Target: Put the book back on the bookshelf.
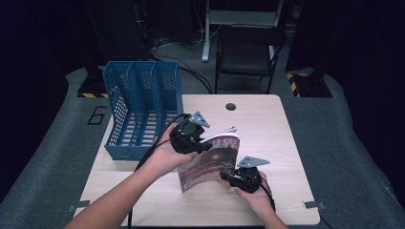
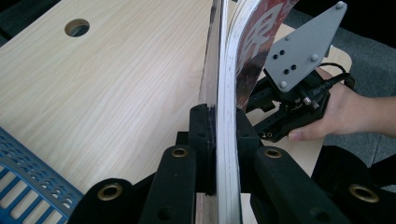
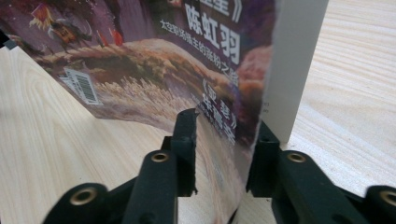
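Observation:
A magazine [image 1: 210,164] with a reddish-brown cover stands on its lower edge on the wooden table [image 1: 272,138], tilted and slightly bowed. My left gripper [image 1: 206,145] is shut on its upper left edge; in the left gripper view both pads press the white page stack [image 2: 226,93] at the left gripper [image 2: 225,135]. My right gripper [image 1: 224,175] is at the magazine's lower right corner. In the right gripper view the cover [image 3: 163,56] runs slantwise between the right gripper's [image 3: 224,135] jaws, with a gap beside the left jaw. The right gripper [image 2: 268,119] and its hand also appear beyond the magazine.
A blue slotted file rack [image 1: 143,109] stands at the table's back left, just beside my left hand; its corner [image 2: 28,186] is at the lower left. A cable hole [image 1: 230,106] lies near the far edge. A dark chair [image 1: 248,52] stands beyond the table.

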The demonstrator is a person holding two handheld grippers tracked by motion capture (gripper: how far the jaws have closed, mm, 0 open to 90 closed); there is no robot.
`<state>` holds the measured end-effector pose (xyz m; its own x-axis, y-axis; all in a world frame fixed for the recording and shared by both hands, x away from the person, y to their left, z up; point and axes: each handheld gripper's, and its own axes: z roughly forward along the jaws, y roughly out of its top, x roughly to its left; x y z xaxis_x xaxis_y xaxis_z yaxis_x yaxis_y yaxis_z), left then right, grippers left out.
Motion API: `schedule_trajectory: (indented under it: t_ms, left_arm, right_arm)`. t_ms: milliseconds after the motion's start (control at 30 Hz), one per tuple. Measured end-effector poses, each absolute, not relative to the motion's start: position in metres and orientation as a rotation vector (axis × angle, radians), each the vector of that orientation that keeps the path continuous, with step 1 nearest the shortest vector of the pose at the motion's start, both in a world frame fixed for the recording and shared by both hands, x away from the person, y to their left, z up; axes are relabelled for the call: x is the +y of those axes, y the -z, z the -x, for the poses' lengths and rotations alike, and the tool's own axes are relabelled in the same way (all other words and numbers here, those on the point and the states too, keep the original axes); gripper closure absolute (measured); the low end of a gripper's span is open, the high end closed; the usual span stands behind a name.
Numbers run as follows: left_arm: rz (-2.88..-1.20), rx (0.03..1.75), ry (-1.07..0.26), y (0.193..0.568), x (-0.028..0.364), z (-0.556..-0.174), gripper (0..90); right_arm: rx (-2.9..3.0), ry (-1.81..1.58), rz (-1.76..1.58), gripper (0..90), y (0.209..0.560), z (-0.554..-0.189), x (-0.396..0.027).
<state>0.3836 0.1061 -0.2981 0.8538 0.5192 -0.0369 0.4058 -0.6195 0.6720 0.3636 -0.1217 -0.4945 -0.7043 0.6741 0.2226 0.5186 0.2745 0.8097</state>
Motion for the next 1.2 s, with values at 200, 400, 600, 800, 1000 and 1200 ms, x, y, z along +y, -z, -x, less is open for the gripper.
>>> schedule_trajectory:
  t_ms: [200,400,600,800,1000,1200]
  left_arm:
    - [-2.304,0.666,-0.205,0.299,0.108,-0.379,81.1]
    - [-2.286,0.682,-0.202,0.298,0.115,-0.379,80.0]
    - [-2.288,0.674,-0.209,0.298,0.116,-0.378,81.9]
    - [-2.279,0.683,-0.224,0.299,0.116,-0.377,83.1]
    - [-2.286,0.667,-0.242,0.298,0.117,-0.378,83.4]
    - [-2.280,0.676,-0.234,0.298,0.117,-0.378,83.5]
  right_arm:
    - [2.392,-1.400,-1.120,72.8,0.494,-0.363,-0.121]
    - [2.389,-1.396,-1.096,74.8,0.495,-0.363,-0.120]
    - [2.396,-1.399,-1.098,75.0,0.494,-0.363,-0.120]
    - [2.381,-1.392,-1.107,73.1,0.495,-0.363,-0.120]
    - [2.386,-1.402,-1.107,70.6,0.494,-0.363,-0.121]
    - [2.382,-1.407,-1.117,69.1,0.494,-0.363,-0.122]
